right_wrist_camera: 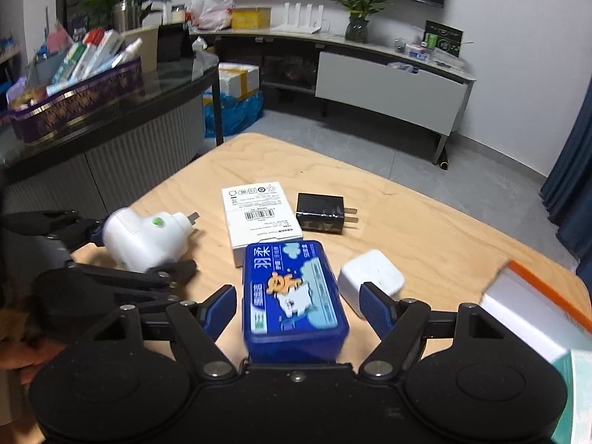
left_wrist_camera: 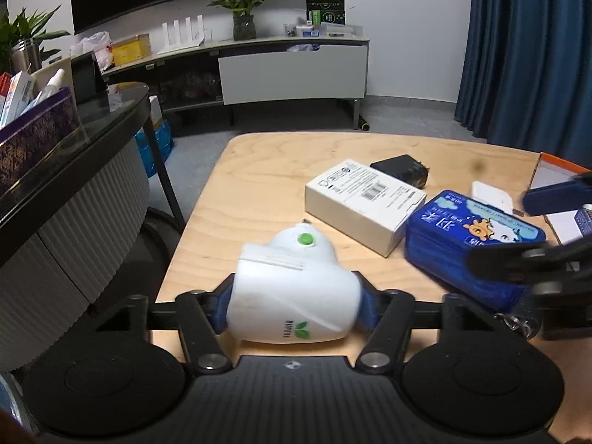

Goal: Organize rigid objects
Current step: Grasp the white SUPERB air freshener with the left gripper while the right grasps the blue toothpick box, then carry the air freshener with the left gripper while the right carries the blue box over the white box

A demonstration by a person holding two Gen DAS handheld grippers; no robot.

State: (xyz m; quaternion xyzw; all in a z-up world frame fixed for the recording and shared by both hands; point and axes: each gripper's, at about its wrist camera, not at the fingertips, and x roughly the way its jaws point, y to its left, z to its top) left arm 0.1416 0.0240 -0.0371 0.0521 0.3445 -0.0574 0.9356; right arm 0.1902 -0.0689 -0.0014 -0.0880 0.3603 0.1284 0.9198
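Observation:
My left gripper (left_wrist_camera: 294,305) is shut on a white plastic device (left_wrist_camera: 292,292) with a green button, held at the near left corner of the wooden table (left_wrist_camera: 259,170); it also shows in the right wrist view (right_wrist_camera: 144,240). My right gripper (right_wrist_camera: 298,305) is open, its blue pads either side of a blue tissue pack (right_wrist_camera: 292,296) without touching it. The pack also shows in the left wrist view (left_wrist_camera: 470,240). A white carton (right_wrist_camera: 259,214), a black plug adapter (right_wrist_camera: 322,216) and a small white charger (right_wrist_camera: 370,277) lie on the table.
An open white box with an orange edge (right_wrist_camera: 536,307) stands at the table's right side. A dark glass-topped counter (right_wrist_camera: 111,111) with a purple basket of items stands to the left. A TV console (left_wrist_camera: 288,70) lines the far wall.

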